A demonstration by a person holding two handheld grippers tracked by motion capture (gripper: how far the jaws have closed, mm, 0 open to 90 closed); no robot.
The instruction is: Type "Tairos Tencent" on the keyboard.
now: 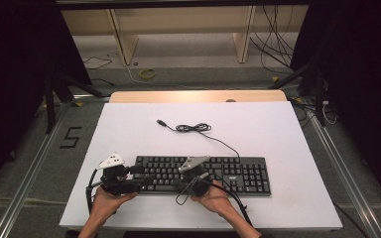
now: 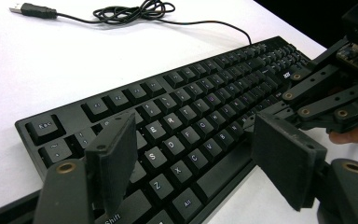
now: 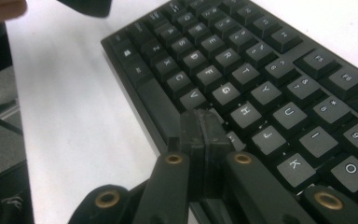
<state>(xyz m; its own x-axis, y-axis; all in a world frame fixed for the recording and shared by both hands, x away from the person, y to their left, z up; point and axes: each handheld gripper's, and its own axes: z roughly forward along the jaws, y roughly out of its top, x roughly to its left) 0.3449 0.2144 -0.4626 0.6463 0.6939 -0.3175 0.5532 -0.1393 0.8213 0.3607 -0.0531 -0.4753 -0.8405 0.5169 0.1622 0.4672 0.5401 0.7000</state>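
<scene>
- The flat black plastic computer keyboard (image 1: pixel 203 174) lies lengthwise on the white table top (image 1: pixel 129 129), toward its six o'clock edge in the high view.
- Its thin black cable (image 1: pixel 193 128) runs off toward twelve o'clock, coils loosely, and ends in a USB plug lying free on the table.
- The right gripper (image 3: pixel 204 128) has its jaws pressed together with nothing between them. Its joined tips sit on the bottom letter row, just at six o'clock of the G and H keys.
- The step looks like pressing a key with that closed tip. To do it well, I would keep the jaws together, come down squarely on one keycap, and avoid bridging two keys.
- The left gripper (image 2: pixel 196 154) has its jaws apart and holds nothing. It hovers over the keyboard's left end, and steadying the case edge there might stop it sliding.
- The right gripper view gives the key legends and the tip's contact point, which the high view leaves too small to read.
- The left gripper view shows the right gripper side-on at three o'clock.
- The high view places both hands at the keyboard's six o'clock edge.
</scene>
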